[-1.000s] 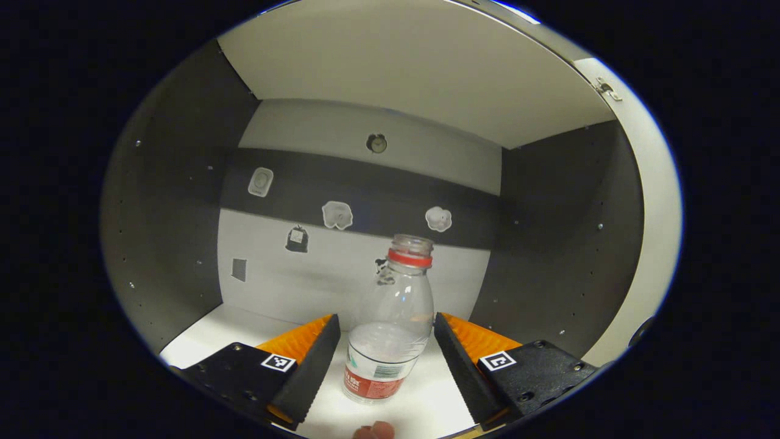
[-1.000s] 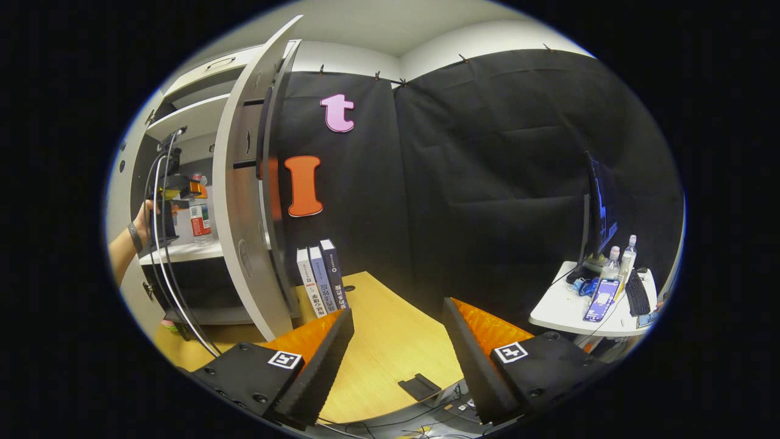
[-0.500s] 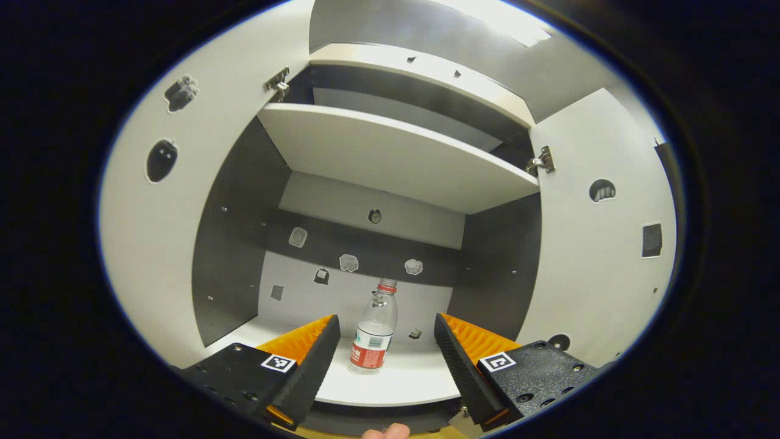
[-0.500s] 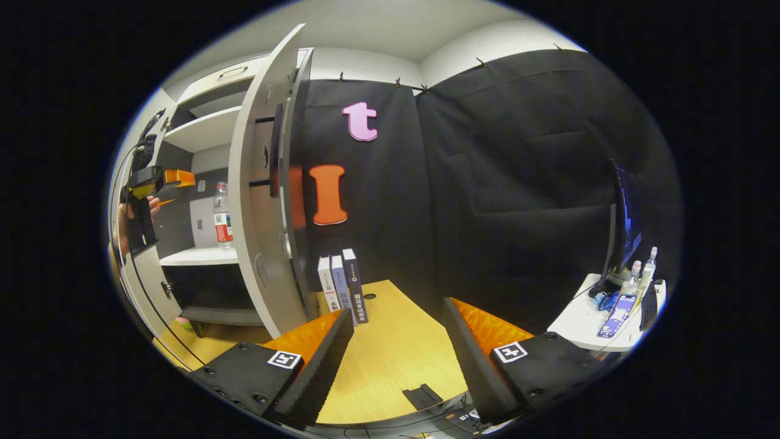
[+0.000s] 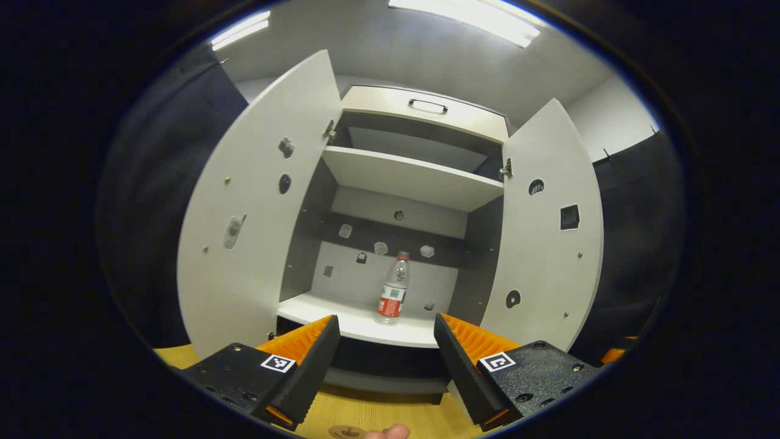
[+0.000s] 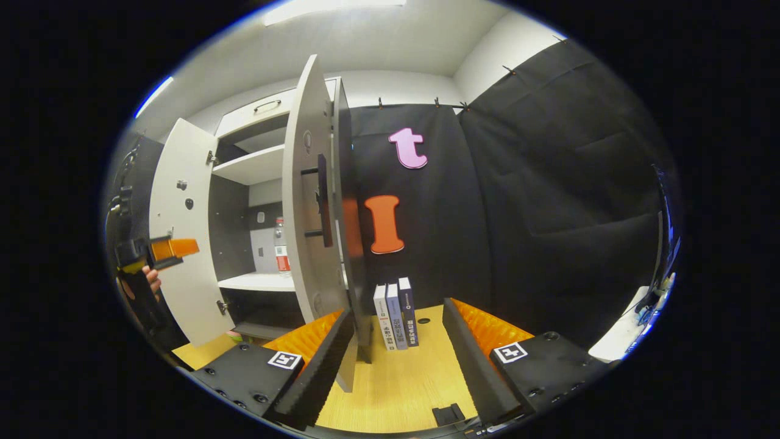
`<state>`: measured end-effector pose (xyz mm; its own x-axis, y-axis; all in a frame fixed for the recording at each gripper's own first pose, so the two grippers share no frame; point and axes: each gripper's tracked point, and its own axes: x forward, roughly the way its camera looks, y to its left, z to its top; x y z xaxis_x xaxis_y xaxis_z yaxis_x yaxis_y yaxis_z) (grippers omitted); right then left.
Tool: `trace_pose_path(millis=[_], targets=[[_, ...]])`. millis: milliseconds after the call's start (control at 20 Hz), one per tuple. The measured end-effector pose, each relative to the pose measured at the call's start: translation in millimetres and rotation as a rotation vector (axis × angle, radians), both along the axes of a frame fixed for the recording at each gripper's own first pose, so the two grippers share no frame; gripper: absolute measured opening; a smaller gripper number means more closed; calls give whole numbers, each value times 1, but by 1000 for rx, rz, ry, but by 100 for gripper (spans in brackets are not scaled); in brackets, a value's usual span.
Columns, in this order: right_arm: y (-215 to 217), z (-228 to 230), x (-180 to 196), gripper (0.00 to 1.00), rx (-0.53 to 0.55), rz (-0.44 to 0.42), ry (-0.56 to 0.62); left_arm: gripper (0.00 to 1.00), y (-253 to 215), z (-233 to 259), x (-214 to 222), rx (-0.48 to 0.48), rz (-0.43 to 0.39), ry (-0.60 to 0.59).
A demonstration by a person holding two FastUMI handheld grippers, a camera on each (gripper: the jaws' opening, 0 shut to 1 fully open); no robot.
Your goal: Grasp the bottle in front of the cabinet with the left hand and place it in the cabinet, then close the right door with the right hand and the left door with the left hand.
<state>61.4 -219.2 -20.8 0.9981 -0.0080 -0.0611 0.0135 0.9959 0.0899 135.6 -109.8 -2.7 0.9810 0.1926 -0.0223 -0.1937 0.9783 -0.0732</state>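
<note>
A clear bottle [image 5: 393,291] with a red cap and red label stands upright on the cabinet's lower shelf [image 5: 353,322]; the right gripper view catches it [image 6: 281,247] past the door edge. Both doors hang open: the left door [image 5: 259,201] and the right door [image 5: 551,228]. My left gripper [image 5: 386,341] is open and well back from the cabinet, nothing between its fingers. In the right gripper view it [image 6: 163,251] is held by a hand at the far left. My right gripper [image 6: 395,341] is open, with the right door's edge [image 6: 309,201] just ahead on its left.
An upper shelf [image 5: 414,180] and a drawer with a handle [image 5: 428,106] top the cabinet. Three books [image 6: 396,312] stand on the wooden table [image 6: 396,384] beside the right door. A small black holder [image 6: 448,414] lies near the table's front edge.
My left gripper has pulled straight back out of the cabinet, leaving the bottle standing on the shelf. My right gripper has moved closer to the right door's edge.
</note>
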Motion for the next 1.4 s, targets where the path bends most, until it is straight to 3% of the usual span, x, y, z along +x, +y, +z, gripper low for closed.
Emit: trace_pose_path(millis=[100, 300, 400, 550, 800, 850, 900, 950, 1000, 1100, 1150, 1400], targets=[[1, -4, 3, 98, -16, 19, 10, 94, -4, -13, -31, -22, 42, -5], [6, 21, 7, 98, -52, 19, -32, 94, -11, -23, -52, 71, 14, -8], [10, 45, 20, 98, -76, 20, -51, 94, -17, -28, -45, 92, -28, 18], [21, 100, 51, 100, -103, 15, -119, 95, -29, -31, -34, 48, -124, 30], [25, 147, 93, 98, -101, -52, -153, 95, -10, -41, -25, -3, -190, 77], [25, 147, 99, 98, -118, -66, -142, 95, -4, -45, -25, 0, -195, 90], [27, 144, 104, 89, -128, -72, -130, 95, 0, -47, -25, -6, -215, 100], [32, 144, 107, 98, -122, -72, -125, 95, 3, -47, -25, -14, -233, 104], [39, 141, 110, 89, -107, -61, -122, 95, 10, -47, -26, -15, -235, 102], [36, 138, 112, 87, -125, -97, -128, 94, 23, -46, -25, 1, -221, 98], [38, 138, 111, 95, -137, -107, -136, 95, 27, -44, -25, 6, -221, 94], [56, 142, 107, 94, -210, -117, -150, 95, 40, -39, -26, 8, -230, 70]])
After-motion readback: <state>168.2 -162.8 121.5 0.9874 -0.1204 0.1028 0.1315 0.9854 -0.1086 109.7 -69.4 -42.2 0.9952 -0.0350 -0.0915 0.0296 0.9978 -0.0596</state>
